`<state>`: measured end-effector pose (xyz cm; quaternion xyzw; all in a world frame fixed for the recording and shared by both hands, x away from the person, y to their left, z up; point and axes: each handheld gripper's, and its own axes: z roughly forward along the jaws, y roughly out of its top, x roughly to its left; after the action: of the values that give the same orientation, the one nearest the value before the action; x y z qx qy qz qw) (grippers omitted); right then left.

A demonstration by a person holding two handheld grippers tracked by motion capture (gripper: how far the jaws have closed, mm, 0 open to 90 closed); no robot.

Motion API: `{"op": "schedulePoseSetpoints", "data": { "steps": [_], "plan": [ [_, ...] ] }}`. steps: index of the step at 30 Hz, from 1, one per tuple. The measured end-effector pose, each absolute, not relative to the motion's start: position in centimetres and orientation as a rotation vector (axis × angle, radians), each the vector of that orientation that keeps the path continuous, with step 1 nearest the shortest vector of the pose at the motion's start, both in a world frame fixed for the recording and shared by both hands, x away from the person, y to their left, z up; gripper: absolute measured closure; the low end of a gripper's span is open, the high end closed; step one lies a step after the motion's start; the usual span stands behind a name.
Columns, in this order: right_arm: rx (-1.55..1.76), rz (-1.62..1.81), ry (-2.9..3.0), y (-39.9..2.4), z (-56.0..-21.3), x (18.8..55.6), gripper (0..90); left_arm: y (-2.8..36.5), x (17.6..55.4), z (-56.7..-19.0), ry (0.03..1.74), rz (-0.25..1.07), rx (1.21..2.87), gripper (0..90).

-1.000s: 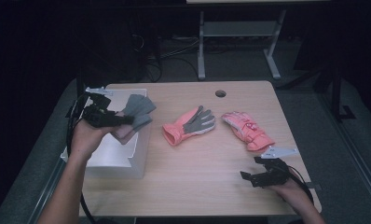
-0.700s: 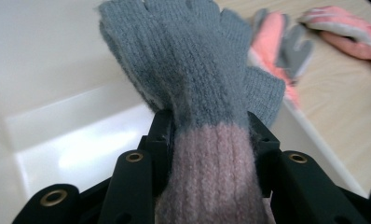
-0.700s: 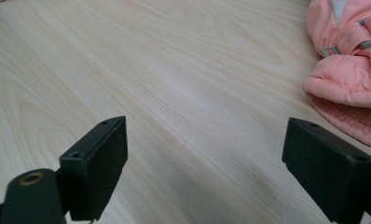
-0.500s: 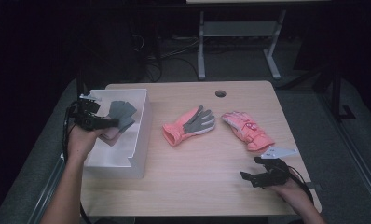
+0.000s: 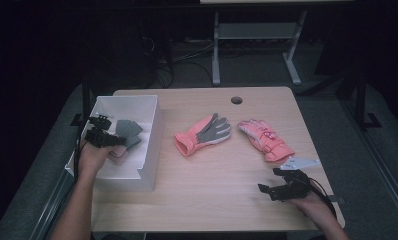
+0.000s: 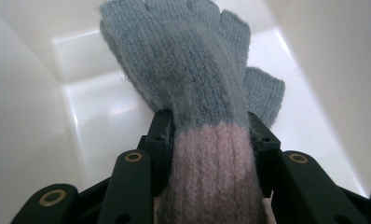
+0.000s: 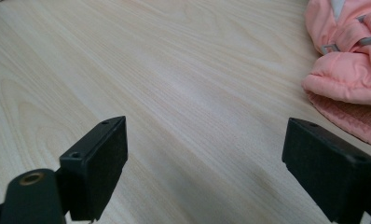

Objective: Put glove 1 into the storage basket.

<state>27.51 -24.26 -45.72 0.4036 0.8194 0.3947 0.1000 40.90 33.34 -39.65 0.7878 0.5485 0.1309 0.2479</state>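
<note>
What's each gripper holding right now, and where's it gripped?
The left hand-held gripper holds a grey knit glove by its pink cuff. The right hand-held gripper holds nothing.

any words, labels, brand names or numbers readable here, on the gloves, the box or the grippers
None can be read.
Grey knit glove: plain wool, pink cuff, no label.
White box: bare walls.
Pink ski gloves: any marks too small to read.
Left gripper and right gripper: no lettering visible.

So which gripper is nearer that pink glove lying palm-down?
Right. The right gripper sits just below the pink glove; the left gripper, holding a knit glove, is across the table in the box.
</note>
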Motion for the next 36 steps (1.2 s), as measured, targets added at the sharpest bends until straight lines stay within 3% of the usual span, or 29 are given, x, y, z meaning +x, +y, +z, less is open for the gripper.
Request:
{"op": "schedulePoseSetpoints", "data": {
  "steps": [13,26,36],
  "plan": [
    [1.192,1.167,2.422,-24.3,-45.7,27.5,13.7,32.9,41.3,-41.9,1.557,0.356,2.242,54.3],
    [1.191,1.174,2.420,-24.3,-45.7,27.5,13.7,31.8,41.3,-41.5,1.627,0.429,2.212,15.1],
    [1.187,1.170,2.423,-24.2,-45.7,27.5,13.7,32.1,40.6,-37.2,1.501,0.407,2.178,14.3]
  ]
}}
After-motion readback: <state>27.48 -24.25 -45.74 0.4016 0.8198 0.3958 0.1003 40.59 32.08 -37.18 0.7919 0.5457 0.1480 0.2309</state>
